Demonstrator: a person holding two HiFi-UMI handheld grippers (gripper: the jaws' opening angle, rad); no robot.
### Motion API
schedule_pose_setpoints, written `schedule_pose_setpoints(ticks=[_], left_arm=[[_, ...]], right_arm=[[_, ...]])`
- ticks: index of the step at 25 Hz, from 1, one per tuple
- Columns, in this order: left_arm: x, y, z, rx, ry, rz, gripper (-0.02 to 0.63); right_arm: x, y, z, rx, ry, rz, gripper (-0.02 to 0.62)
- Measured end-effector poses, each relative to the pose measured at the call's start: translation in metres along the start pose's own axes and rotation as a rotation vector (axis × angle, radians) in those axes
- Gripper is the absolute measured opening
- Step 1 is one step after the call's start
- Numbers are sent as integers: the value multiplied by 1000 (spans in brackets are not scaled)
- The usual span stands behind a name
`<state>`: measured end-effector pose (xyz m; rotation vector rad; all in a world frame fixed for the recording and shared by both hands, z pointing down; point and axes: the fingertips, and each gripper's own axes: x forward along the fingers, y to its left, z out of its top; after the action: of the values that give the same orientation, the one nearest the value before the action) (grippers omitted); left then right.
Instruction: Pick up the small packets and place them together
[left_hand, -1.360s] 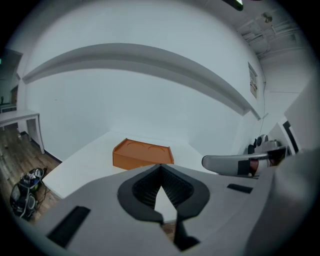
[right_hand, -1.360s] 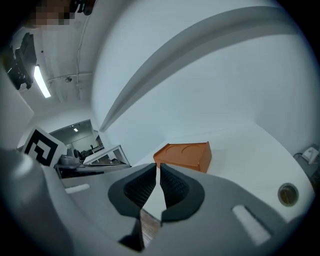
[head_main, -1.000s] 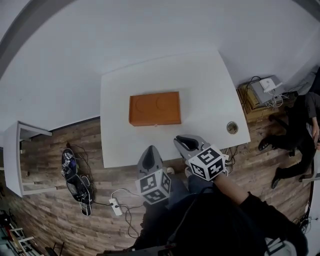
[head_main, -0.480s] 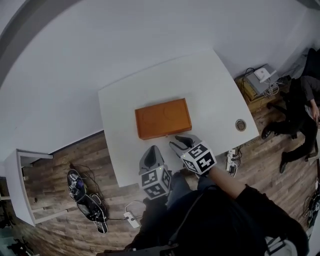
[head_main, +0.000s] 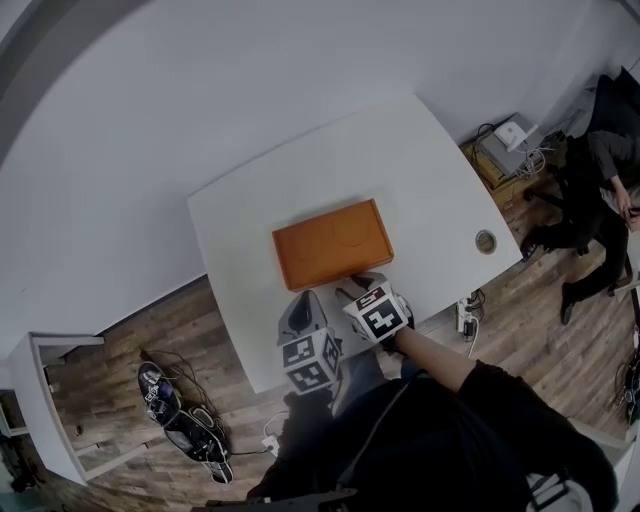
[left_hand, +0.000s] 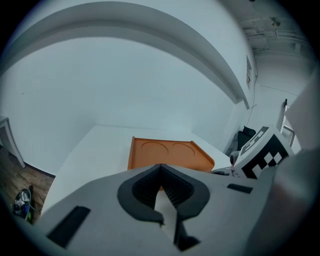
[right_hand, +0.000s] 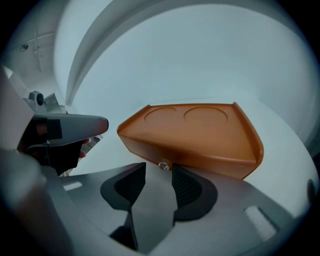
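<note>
A: Crowding the orange box (head_main: 332, 243), what?
B: Right claw (right_hand: 159, 167), just opening, spread, front knob (right_hand: 163, 164) between its tips; left claw (left_hand: 160, 167), pressed together, beside it. Metal ring (head_main: 486, 241) to the box's right. Packets: cannot tell where.

box (head_main: 331, 243) on the table (head_main: 430, 170)

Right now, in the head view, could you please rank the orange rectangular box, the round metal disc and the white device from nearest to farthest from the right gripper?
1. Orange rectangular box, directly ahead.
2. Round metal disc, near the table's right edge.
3. White device, off the table, far right.
Right gripper: jaws have just been opening, the box's knob at their tips.
</note>
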<state>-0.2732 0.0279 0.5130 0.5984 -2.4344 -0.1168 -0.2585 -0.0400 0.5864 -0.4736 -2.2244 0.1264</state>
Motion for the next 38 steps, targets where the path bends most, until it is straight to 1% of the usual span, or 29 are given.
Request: schedule_pose_setpoints(ticks=[4, 8, 10, 16, 22, 27, 31, 36, 38], left_arm=[[7, 4, 3, 11, 9, -21, -2], [13, 9, 4, 13, 21, -34, -2], [16, 9, 3, 13, 30, -42, -2], [20, 13, 3, 13, 40, -50, -2], [22, 20, 3, 6, 49, -45, -2], [23, 19, 2, 11, 52, -53, -2], [24, 21, 4, 24, 53, -55, -2], [26, 31, 1, 21, 62, -39, -2], [25, 33, 1, 19, 66, -35, -2]], right_arm=[[10, -8, -4, 29, 25, -72, 133], [13, -13, -3, 31, 27, -128, 132], [13, -16, -2, 30, 25, -151, 114], [14, -18, -1, 30, 32, -164, 115], [14, -29, 4, 53, 25, -173, 137], [15, -23, 6, 23, 15, -180, 137], [18, -21, 5, 42, 13, -195, 109], [23, -22, 6, 49, 17, -206, 74], [22, -22, 6, 56, 16, -207, 72]])
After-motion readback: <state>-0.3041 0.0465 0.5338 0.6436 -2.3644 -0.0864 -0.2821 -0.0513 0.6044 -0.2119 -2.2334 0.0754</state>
